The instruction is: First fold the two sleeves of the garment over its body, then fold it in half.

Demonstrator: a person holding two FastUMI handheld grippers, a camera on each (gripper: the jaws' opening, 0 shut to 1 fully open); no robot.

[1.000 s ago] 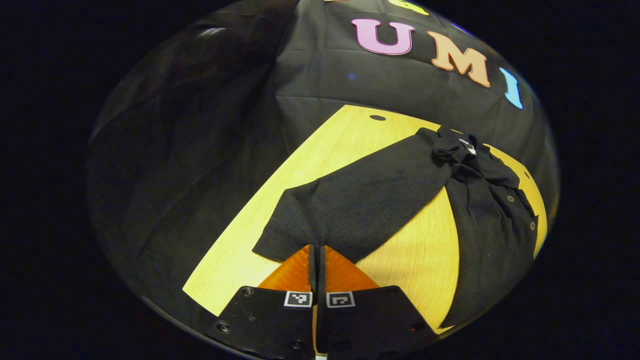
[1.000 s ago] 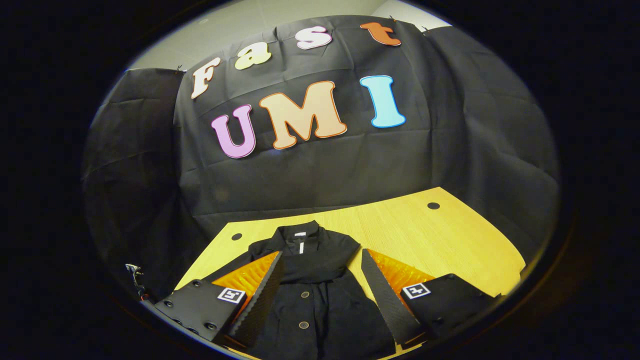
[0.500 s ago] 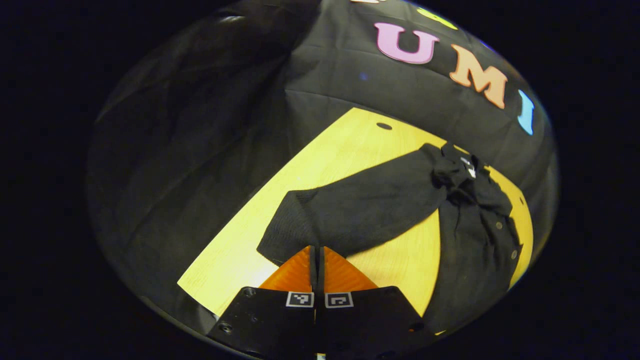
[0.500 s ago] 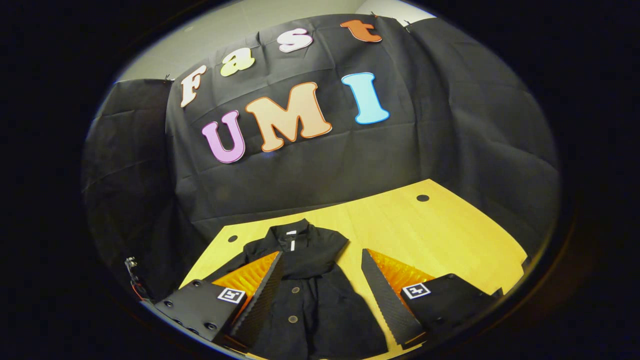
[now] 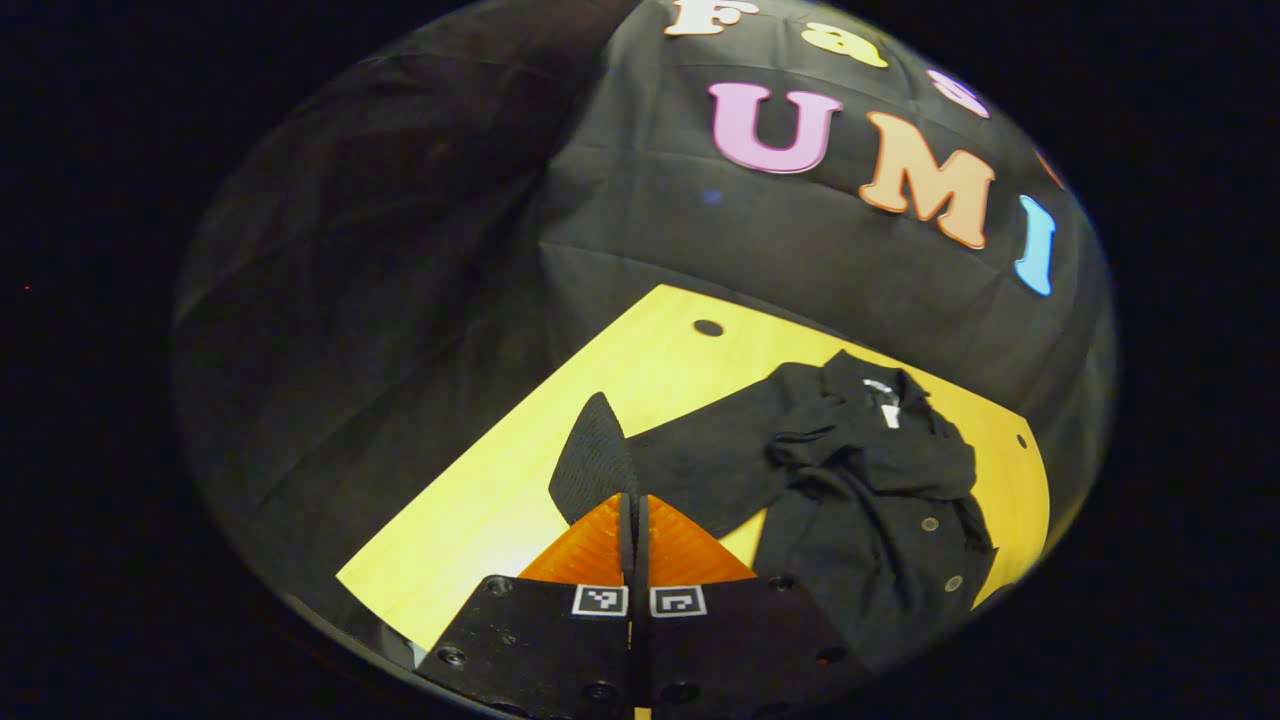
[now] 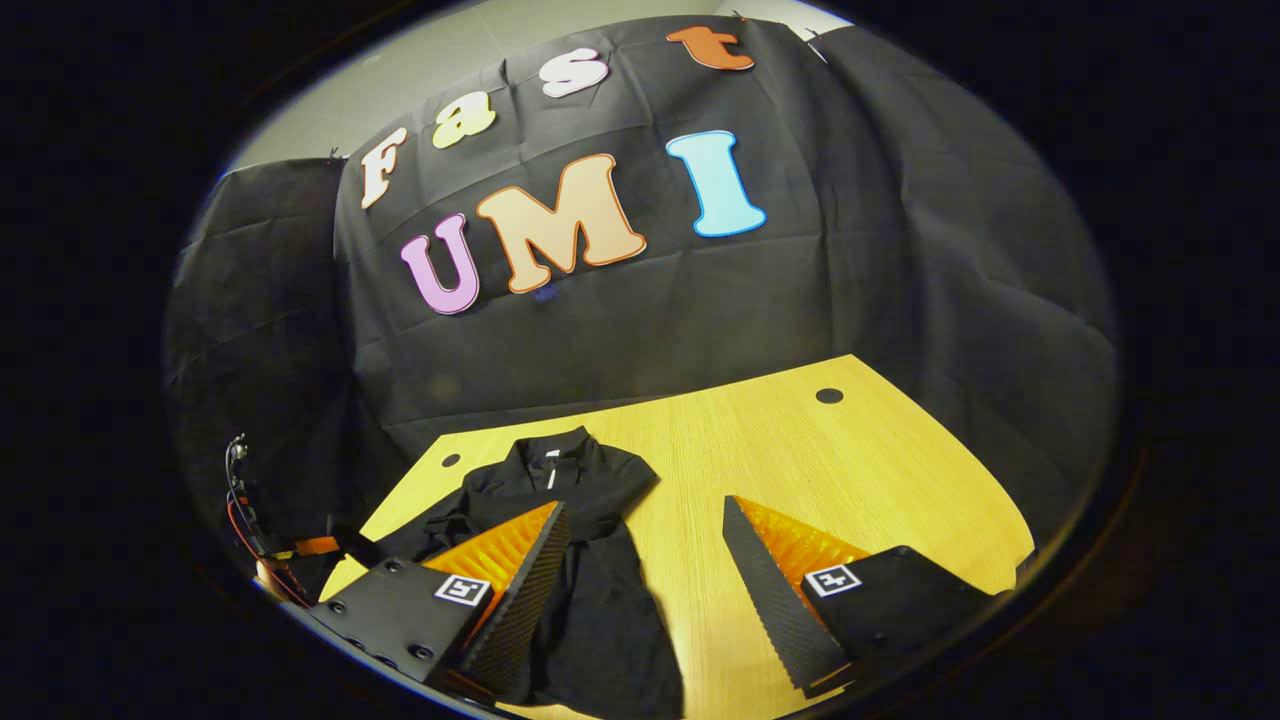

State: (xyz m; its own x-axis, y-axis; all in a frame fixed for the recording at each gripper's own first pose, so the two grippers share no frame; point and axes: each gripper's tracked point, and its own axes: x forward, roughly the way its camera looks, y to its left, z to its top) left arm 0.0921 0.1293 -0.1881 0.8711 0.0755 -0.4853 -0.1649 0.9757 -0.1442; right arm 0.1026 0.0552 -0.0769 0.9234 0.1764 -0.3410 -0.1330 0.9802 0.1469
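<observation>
- Left gripper (image 5: 630, 500): fingers pinched together on the sleeve (image 5: 600, 465) cuff, cuff lifted off the worktop (image 5: 480, 520); the contact itself is hidden behind the fingertips.
- Jacket (image 5: 880, 500) lies on the worktop, collar toward the wall, body bunched; its lower hem is cut off at the view edge.
- Right gripper (image 6: 645, 570): fingers wide apart, holding nothing, above the worktop just right of the jacket.
- Right gripper view: left finger covers part of the jacket; other sleeve can't be made out.

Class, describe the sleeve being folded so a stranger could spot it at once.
Start at the yellow wooden table. A black buttoned garment lies on it. The sleeve is the long ribbed arm running from the garment's shoulder to the shut left gripper, cuff lifted.
</observation>
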